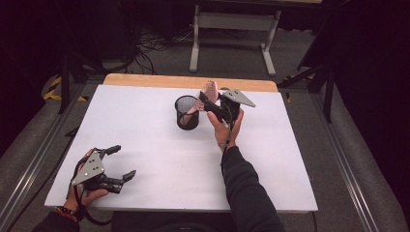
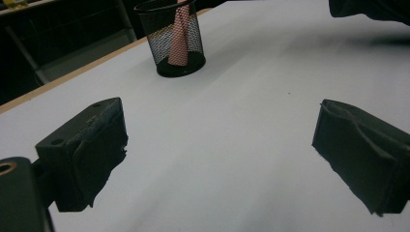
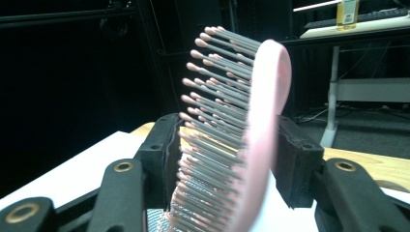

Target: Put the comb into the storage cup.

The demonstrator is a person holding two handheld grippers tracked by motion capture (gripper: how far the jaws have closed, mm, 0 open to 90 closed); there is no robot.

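While its handle end stands down inside the black mesh pen cup point(image 1: 187, 112) just above the centre of the high view, the pink hairbrush point(image 1: 209, 92) leans up and to the right, its bristled head clear of the cup's rim. In the right gripper view the hairbrush point(image 3: 241, 145) rises between the two black jaws, bristles toward the left jaw and its smooth pink back toward the right one; the jaws stand narrowly apart around the head, and whether the pads press on it cannot be told. The right gripper point(image 1: 212, 104) sits just right of the cup, held by the right hand point(image 1: 225, 128), whose dark sleeve runs down to the bottom edge of the frame. The cup stands on a white table top point(image 1: 159, 159) with a wooden edge along its far side. In the lower left of the high view the left gripper point(image 1: 123, 162) rests low over the table in the left hand point(image 1: 84, 188), well apart from the cup, its jaws spread wide with nothing between them. The left gripper view shows the cup point(image 2: 174, 41) at upper left with the pink handle inside.
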